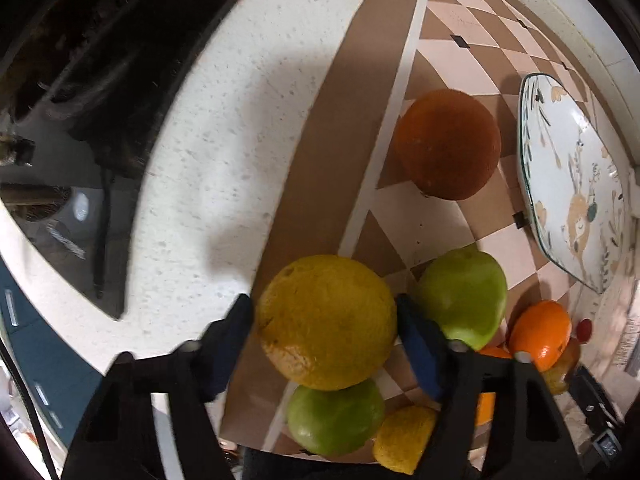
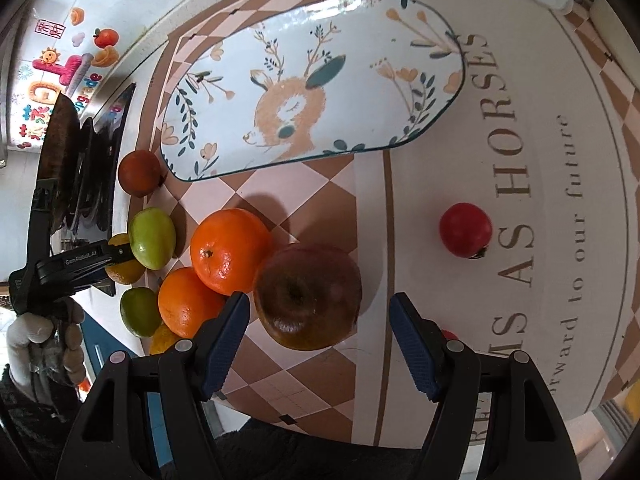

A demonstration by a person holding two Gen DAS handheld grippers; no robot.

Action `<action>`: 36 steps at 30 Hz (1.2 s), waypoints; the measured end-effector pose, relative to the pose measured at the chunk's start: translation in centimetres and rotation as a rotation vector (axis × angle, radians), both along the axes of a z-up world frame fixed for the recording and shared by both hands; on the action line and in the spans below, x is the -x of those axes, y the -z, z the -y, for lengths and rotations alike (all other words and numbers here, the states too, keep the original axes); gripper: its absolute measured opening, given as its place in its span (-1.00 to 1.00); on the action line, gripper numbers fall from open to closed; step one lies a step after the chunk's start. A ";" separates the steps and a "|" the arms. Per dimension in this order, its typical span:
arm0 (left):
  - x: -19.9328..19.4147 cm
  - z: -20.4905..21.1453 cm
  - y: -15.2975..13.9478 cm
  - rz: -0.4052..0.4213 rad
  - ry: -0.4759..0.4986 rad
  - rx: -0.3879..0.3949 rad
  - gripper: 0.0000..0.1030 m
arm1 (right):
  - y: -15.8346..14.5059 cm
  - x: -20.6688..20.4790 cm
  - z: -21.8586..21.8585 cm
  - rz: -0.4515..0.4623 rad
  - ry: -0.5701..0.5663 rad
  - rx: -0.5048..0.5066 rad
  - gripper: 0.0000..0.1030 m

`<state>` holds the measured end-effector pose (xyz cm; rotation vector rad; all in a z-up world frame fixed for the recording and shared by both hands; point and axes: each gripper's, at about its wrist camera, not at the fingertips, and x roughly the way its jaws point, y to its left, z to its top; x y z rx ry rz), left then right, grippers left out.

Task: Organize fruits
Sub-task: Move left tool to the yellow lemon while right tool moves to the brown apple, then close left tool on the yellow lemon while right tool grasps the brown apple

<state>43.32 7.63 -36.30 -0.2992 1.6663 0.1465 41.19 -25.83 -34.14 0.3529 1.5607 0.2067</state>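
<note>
Item: yellow citrus (image 1: 326,322), pinched between my left gripper (image 1: 324,344) pads; right gripper (image 2: 318,342) spread, apple (image 2: 307,297) ahead; lift gently, carry to plate (image 1: 576,184) beyond

A brown-and-cream checkered tablecloth (image 2: 320,200) with printed lettering covers the table. Colourful foam stickers (image 2: 60,76) are stuck on the white wall behind.
</note>
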 end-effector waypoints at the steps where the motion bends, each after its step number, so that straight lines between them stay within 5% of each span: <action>1: 0.0 0.0 0.0 0.001 -0.008 0.002 0.20 | 0.1 -0.1 -0.1 -0.003 -0.002 0.001 0.45; 23: -0.1 1.1 -2.2 0.064 0.055 -0.064 0.18 | 2.2 -0.8 -2.7 -0.011 -0.094 0.035 0.27; 29: -1.1 2.6 -8.0 0.167 0.053 -0.014 0.18 | 0.4 -1.1 -1.3 0.002 -0.037 -0.030 0.26; 36: -5.5 7.8 -13.2 0.280 0.132 0.075 0.19 | -4.9 -6.2 1.4 0.140 0.032 -0.049 0.26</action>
